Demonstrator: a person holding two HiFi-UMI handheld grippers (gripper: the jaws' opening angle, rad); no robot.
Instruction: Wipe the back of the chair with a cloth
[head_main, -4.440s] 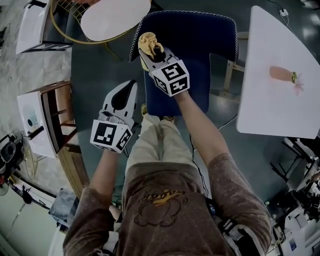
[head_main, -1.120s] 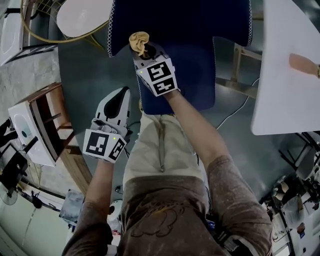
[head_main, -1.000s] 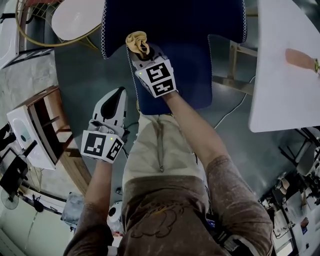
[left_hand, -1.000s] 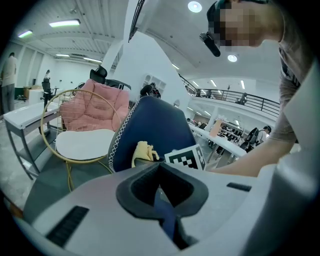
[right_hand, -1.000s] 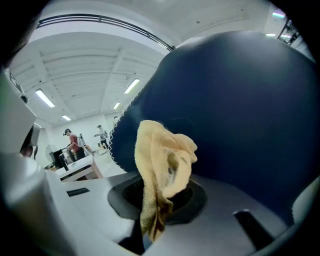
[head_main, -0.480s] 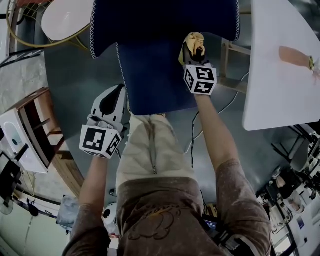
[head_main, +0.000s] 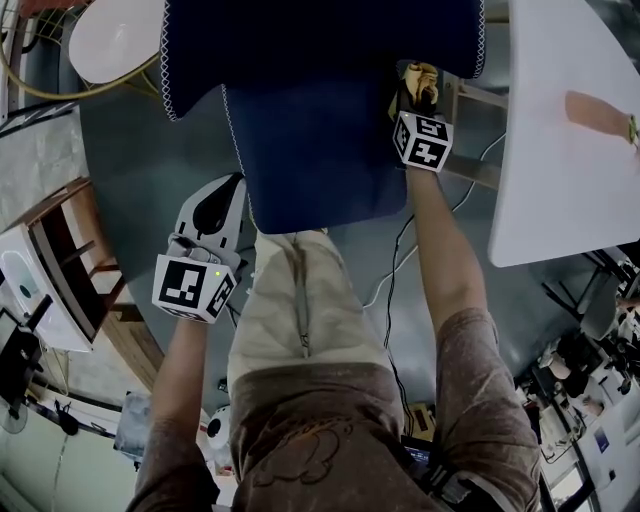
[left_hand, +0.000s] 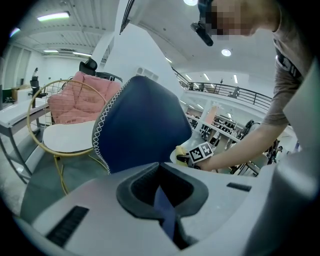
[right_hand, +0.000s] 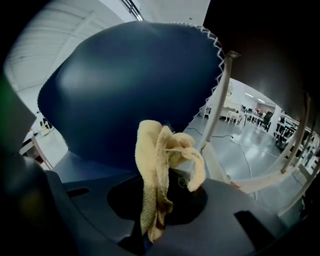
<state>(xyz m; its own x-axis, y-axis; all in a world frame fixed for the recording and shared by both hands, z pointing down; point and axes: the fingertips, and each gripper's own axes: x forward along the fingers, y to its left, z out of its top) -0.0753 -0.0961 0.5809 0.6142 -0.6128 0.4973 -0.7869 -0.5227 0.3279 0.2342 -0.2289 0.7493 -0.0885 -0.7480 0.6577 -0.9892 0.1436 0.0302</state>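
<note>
The right hand-held gripper (head_main: 415, 92) was clamped shut on one yellow cloth (right_hand: 162, 165). The cloth stood up out of the jaws in a crumpled wad, with most of its bulk free beyond the tips. That suited wiping, since the soft part would meet the fabric before the hard jaws did. The wad was at the right edge of the blue chair (head_main: 320, 110), where the narrow part of the back meets the wider part. It was pointed at the back's surface. Whether it was actually pressing on the fabric could not be told from either view. The arm was stretched well forward, which probably served to reach that far edge.

The left hand-held gripper (head_main: 215, 205) was shut and held nothing. It hung low and to the left, near the person's leg and well apart from the chair, apparently kept out of the way of the wiping.

In count, there were two hand-held grippers, one cloth and one blue chair. A second chair (head_main: 110, 35), with a yellow frame, stood far left. One white tabletop (head_main: 560, 190) stood to the right, with a single pinkish object (head_main: 598, 110) lying on it.
</note>
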